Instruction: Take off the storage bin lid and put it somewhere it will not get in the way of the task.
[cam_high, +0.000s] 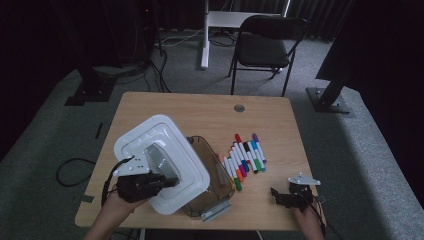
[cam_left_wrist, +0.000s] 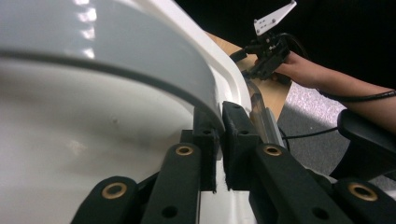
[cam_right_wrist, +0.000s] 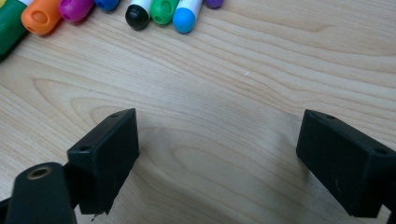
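A white rectangular lid (cam_high: 150, 132) with a grey handle (cam_high: 161, 159) is held tilted above the left half of the wooden table (cam_high: 200, 110). My left gripper (cam_high: 170, 182) is shut on it; in the left gripper view the jaws (cam_left_wrist: 219, 121) pinch the edge of the grey handle (cam_left_wrist: 116, 42) against the white lid (cam_left_wrist: 93, 140). A brown see-through box (cam_high: 212, 165) lies uncovered just right of the lid. A row of several coloured markers (cam_high: 245, 157) lies beside the box. My right gripper (cam_high: 280, 195) rests near the front right corner, open (cam_right_wrist: 217, 154), with bare wood between its jaws.
The markers' caps (cam_right_wrist: 184, 14) lie just beyond the right gripper's jaws. A grey latch (cam_high: 217, 210) sticks out from the box's near end by the table's front edge. A black folding chair (cam_high: 265, 45) stands behind the table. A cable hole (cam_high: 239, 108) sits near the far edge.
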